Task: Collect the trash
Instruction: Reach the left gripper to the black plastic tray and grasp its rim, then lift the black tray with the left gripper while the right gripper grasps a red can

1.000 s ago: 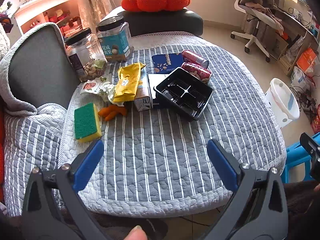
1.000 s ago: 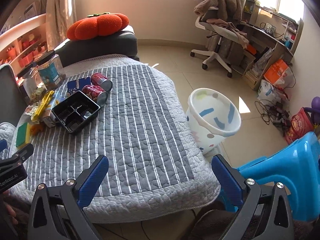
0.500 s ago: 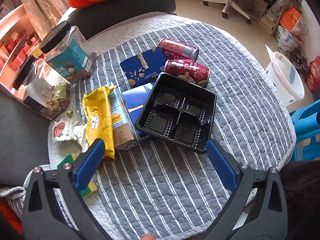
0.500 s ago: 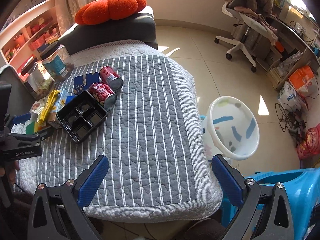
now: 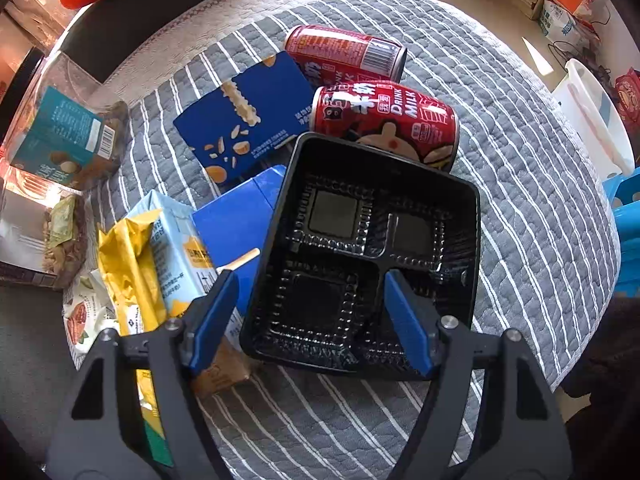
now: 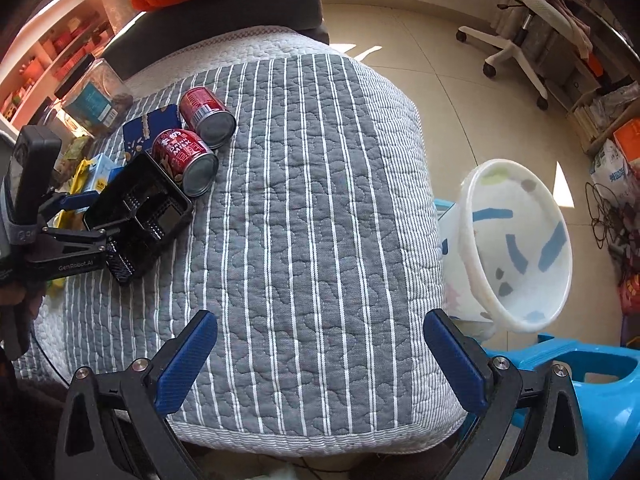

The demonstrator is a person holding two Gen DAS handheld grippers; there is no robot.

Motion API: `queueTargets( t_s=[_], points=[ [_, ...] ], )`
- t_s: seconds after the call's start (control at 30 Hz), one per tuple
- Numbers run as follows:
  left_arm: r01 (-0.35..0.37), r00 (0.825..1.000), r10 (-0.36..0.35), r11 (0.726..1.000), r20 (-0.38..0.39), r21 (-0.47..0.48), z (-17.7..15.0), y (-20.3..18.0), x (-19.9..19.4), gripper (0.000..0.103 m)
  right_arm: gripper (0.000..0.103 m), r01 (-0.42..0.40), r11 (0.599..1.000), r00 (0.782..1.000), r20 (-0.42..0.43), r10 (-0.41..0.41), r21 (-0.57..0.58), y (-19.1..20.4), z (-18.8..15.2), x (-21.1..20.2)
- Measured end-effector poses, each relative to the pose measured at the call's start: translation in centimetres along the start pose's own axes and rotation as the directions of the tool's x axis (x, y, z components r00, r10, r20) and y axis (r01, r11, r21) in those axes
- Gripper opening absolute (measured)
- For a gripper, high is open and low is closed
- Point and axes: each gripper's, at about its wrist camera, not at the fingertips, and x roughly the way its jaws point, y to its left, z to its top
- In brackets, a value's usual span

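White bin (image 6: 520,240) looks empty, all trash on the table (image 6: 304,200); left gripper (image 5: 312,308) half-open around the tray's (image 5: 360,248) 7 o'clock corner, right gripper (image 6: 320,360) wide open, empty.

Legible text, left wrist view: near red can (image 5: 384,126), lying on its side against the black tray's far rim, reads "DRINK MILK" in white capitals; Chinese characters beside it, not legible. Far red can (image 5: 344,54): barcode and small print, unreadable. Blue box (image 5: 244,116), teal-labelled jar (image 5: 56,136) and pale blue carton (image 5: 176,256): print too small to read.

Right wrist view: left claw (image 6: 100,216) body reads "GenRobot.AI" in grey.
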Motion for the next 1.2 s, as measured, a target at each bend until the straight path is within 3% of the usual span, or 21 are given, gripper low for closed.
queueTargets(
  t_s=[0.17,0.37,0.5,0.6,0.73,0.87,1.03,1.2],
  points=[
    [0.025,1.000,-0.025,1.000,0.015,0.004,-0.3,0.0,-0.4,0.057,0.103,0.002,1.000,1.000,-0.009,-0.002,0.021,0.2,1.2,1.0],
    [0.090,0.985,-0.076,0.992,0.154,-0.087,-2.0,2.1,-5.9,0.057,0.103,0.005,0.999,1.000,0.015,-0.005,0.051,1.1,2.8,1.3],
    [0.073,0.974,-0.029,0.979,0.224,-0.189,-3.8,5.1,-8.8,0.057,0.103,-0.008,0.999,0.999,0.042,0.006,0.046,2.6,4.6,1.9],
    [0.035,0.976,0.024,0.964,0.216,-0.264,-5.4,7.6,-9.1,0.057,0.103,-0.068,0.998,0.995,0.076,0.067,0.016,4.9,6.5,2.6],
    [0.026,0.981,0.040,0.941,0.189,-0.338,-7.7,10.0,-8.7,0.057,0.103,-0.127,0.991,0.985,0.110,0.132,-0.048,9.0,9.0,4.3],
    [0.035,0.982,0.040,0.922,0.184,-0.385,-9.4,11.1,-8.8,0.057,0.102,-0.104,0.982,0.987,0.104,0.121,-0.156,12.5,10.7,7.2],
    [0.038,0.985,0.033,0.918,0.170,-0.395,-10.0,11.9,-8.3,0.057,0.097,-0.080,0.974,0.990,0.097,0.102,-0.213,14.5,11.5,10.5],
    [0.038,0.987,0.027,0.921,0.159,-0.389,-9.8,11.9,-7.9,0.057,0.077,-0.069,0.969,0.992,0.083,0.091,-0.239,15.6,11.2,12.1]
  ],
)
